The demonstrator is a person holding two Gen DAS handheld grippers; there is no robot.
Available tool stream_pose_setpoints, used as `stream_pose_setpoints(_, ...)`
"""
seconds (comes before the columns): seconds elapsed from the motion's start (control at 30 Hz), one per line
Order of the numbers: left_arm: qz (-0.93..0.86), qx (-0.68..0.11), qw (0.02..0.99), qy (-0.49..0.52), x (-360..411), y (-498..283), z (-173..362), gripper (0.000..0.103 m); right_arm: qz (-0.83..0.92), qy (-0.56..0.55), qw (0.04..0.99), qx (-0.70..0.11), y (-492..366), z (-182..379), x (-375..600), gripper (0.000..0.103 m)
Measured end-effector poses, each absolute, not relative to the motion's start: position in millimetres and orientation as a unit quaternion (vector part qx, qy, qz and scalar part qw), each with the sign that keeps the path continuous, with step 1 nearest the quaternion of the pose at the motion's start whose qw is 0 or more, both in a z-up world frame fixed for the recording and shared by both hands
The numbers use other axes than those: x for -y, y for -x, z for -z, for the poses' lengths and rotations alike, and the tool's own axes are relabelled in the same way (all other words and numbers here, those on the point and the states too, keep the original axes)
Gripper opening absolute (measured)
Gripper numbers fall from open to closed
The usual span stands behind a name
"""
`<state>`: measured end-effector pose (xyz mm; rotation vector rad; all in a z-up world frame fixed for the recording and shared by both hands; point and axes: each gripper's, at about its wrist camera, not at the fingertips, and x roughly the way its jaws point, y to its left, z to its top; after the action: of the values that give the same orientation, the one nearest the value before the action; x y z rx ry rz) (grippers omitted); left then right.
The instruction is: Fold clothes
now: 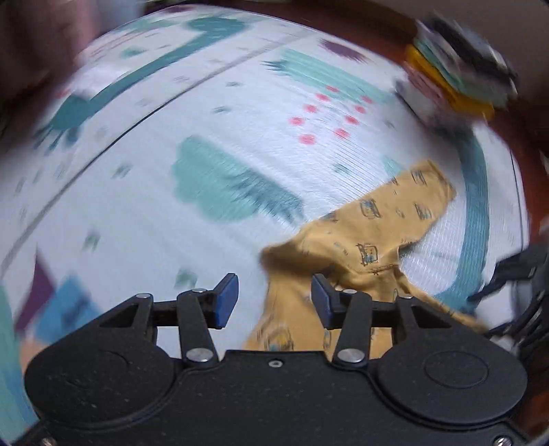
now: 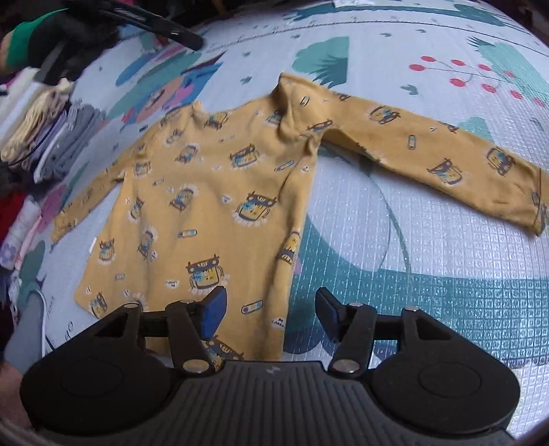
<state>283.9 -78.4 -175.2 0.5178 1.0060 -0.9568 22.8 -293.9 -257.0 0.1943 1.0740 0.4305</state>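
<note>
A mustard-yellow long-sleeved child's shirt (image 2: 206,192) with a cartoon car print lies flat on a patterned play mat (image 2: 429,247). One sleeve (image 2: 429,147) stretches out to the right and the other sleeve (image 2: 85,202) to the left. My right gripper (image 2: 271,312) hangs open above the shirt's near right hem corner, its blue pads clear of the cloth. The left wrist view is blurred. There a bunched part of the shirt (image 1: 370,223) lies at lower right, and my left gripper (image 1: 274,298) is open at the cloth's left edge, gripping nothing.
Stacks of folded clothes (image 2: 51,137) line the mat's left side in the right wrist view. Another colourful stack (image 1: 456,79) sits at the mat's far right corner in the left wrist view. A dark shape (image 2: 154,24) crosses the top left.
</note>
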Motion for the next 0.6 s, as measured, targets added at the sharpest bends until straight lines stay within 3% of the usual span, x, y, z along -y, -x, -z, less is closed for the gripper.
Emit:
stream_pose_setpoints(0.03,0.450,-0.452,0.727,-0.255,90,-282,183,0.033,-0.199,-0.096,0.837,-0.500,-23,257,297,0.058)
stream_pose_setpoints(0.1,0.456,-0.462,0.713,-0.267,109,-279,203,0.030,-0.182,-0.101,0.851,-0.482,-27,254,305,0.057)
stream_pose_setpoints(0.37,0.443,-0.484,0.719,-0.231,135,-272,253,0.029,0.031,-0.157,0.903,-0.399,-61,248,424,0.057)
stream_pose_setpoints(0.47,0.446,-0.486,0.716,-0.229,135,-272,258,0.029,0.081,-0.212,0.887,-0.402,-77,264,456,0.057)
stream_pose_setpoints(0.5,0.443,-0.485,0.718,-0.229,134,-272,260,0.029,0.079,-0.226,0.879,-0.413,-82,272,461,0.048)
stream_pose_setpoints(0.57,0.438,-0.486,0.724,-0.220,132,-274,264,0.029,0.070,-0.211,0.882,-0.415,-86,279,459,0.040)
stream_pose_setpoints(0.6,0.434,-0.486,0.728,-0.212,130,-276,266,0.029,0.062,-0.192,0.885,-0.420,-87,279,455,0.020)
